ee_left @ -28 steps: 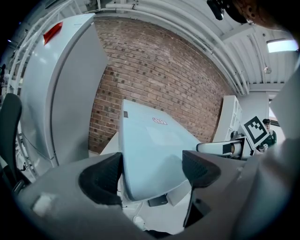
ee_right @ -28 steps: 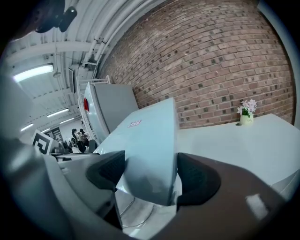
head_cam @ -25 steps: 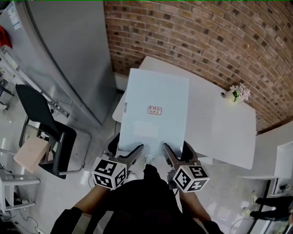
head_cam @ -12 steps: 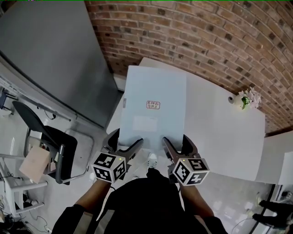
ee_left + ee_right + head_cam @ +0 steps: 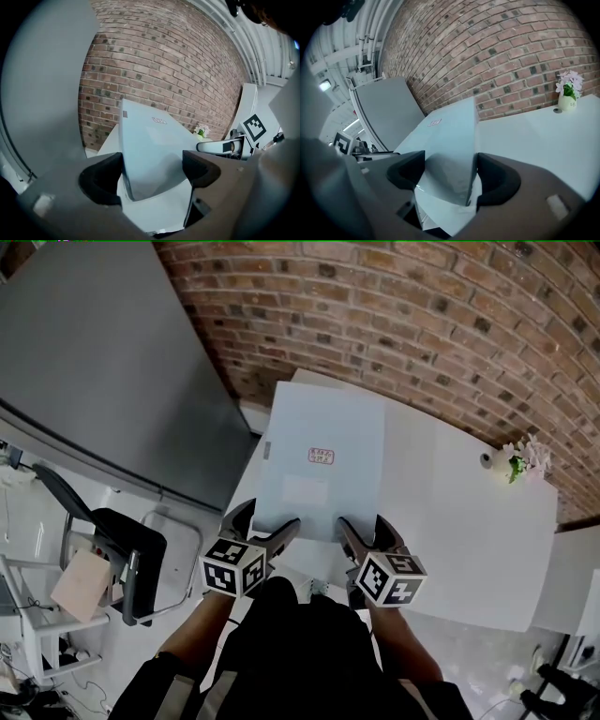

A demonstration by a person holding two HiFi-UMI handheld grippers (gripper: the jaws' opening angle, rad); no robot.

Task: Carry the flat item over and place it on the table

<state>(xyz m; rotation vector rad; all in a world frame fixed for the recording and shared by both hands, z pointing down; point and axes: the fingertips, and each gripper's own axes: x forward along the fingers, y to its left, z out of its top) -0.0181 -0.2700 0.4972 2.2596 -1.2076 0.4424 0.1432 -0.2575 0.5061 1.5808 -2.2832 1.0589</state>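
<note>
Over the left end of the white table point(image 5: 469, 531), we hold the pale flat board point(image 5: 323, 460) aloft, its near edge clamped in the left gripper point(image 5: 265, 526) and the right gripper point(image 5: 366, 531). Since a second ago the table has drawn in closer beneath the board, and the flower vase point(image 5: 514, 465) now sits further right in the head view.

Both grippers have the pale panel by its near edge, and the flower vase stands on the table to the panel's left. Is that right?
Not quite: the flower vase stands on the table to the right of the panel, as the head view shows. The left gripper and right gripper do hold its near edge.
</note>
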